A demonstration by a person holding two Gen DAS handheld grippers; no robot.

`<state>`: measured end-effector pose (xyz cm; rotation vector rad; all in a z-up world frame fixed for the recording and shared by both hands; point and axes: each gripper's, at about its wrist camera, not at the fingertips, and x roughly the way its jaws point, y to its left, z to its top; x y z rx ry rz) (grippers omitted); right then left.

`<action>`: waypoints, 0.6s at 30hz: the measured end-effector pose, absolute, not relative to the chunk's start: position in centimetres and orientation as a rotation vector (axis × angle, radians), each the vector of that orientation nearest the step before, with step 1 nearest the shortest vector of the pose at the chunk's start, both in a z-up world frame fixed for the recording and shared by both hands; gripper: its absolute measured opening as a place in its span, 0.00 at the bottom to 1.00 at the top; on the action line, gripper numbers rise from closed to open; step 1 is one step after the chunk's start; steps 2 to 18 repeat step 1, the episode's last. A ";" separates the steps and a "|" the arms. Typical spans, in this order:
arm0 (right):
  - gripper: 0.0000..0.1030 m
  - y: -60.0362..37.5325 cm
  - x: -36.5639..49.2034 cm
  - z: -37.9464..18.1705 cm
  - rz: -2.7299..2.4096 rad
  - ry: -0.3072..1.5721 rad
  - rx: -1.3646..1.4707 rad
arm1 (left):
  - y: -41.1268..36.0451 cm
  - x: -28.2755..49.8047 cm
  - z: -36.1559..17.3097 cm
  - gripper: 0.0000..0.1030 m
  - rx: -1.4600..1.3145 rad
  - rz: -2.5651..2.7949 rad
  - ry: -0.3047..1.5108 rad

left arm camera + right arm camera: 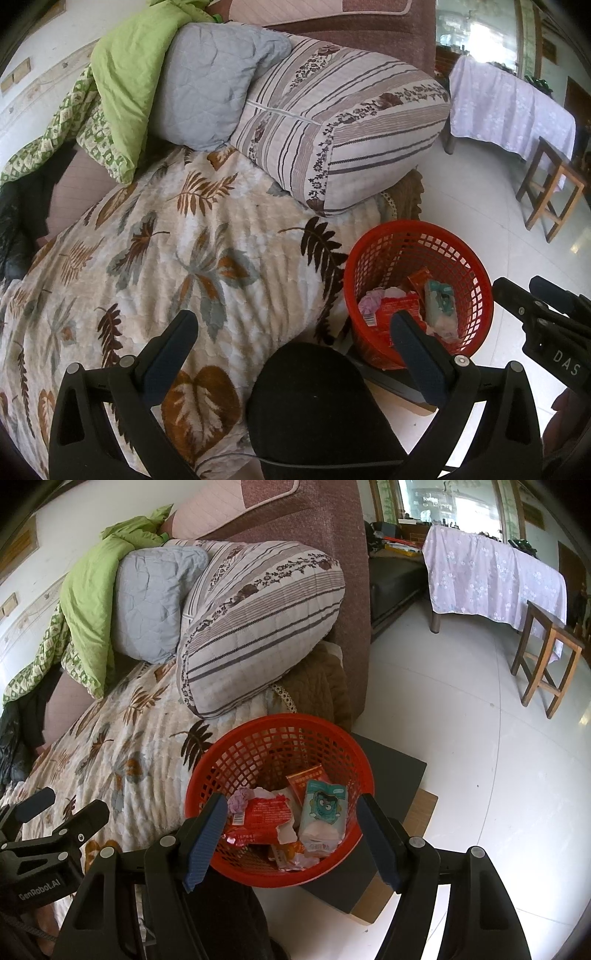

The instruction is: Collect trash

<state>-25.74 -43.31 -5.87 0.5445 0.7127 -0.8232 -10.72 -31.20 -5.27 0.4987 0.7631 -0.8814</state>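
Note:
A red mesh basket (207, 771) stands on a dark board beside the sofa; it also shows in the left wrist view (476, 280). It holds trash: a red wrapper (258, 819), a teal tissue pack (325, 805), an orange-red box (306, 775) and crumpled pink paper (240, 799). My right gripper (291, 834) is open and empty, just above the basket's near rim. My left gripper (295, 332) is open and empty over the leaf-print blanket (166, 258), left of the basket.
The sofa carries a striped pillow (343, 122), a grey cushion (207, 85) and a green quilt (125, 74). A black knee (314, 398) sits below the left gripper. A wooden stool (543, 653) and a cloth-covered table (491, 572) stand on the white tile floor at the right.

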 end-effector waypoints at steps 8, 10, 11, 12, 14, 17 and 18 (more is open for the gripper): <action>0.73 -43.3 -25.7 -5.8 -0.823 0.712 0.545 | -31.2 -10.6 -5.3 1.00 0.498 -0.881 0.763; 0.73 -43.3 -25.7 -5.8 -0.823 0.712 0.545 | -31.2 -10.6 -5.3 1.00 0.498 -0.881 0.763; 0.73 -43.3 -25.7 -5.8 -0.823 0.712 0.545 | -31.2 -10.6 -5.3 1.00 0.498 -0.881 0.763; 0.73 -43.3 -25.7 -5.8 -0.823 0.712 0.545 | -31.2 -10.6 -5.3 1.00 0.498 -0.881 0.763; 0.73 -43.3 -25.7 -5.8 -0.823 0.712 0.545 | -31.2 -10.6 -5.3 1.00 0.498 -0.881 0.763; 0.73 -43.3 -25.7 -5.8 -0.823 0.712 0.545 | -31.2 -10.6 -5.3 1.00 0.498 -0.881 0.763; 0.73 -43.3 -25.7 -5.8 -0.823 0.712 0.545 | -31.2 -10.6 -5.3 1.00 0.498 -0.881 0.763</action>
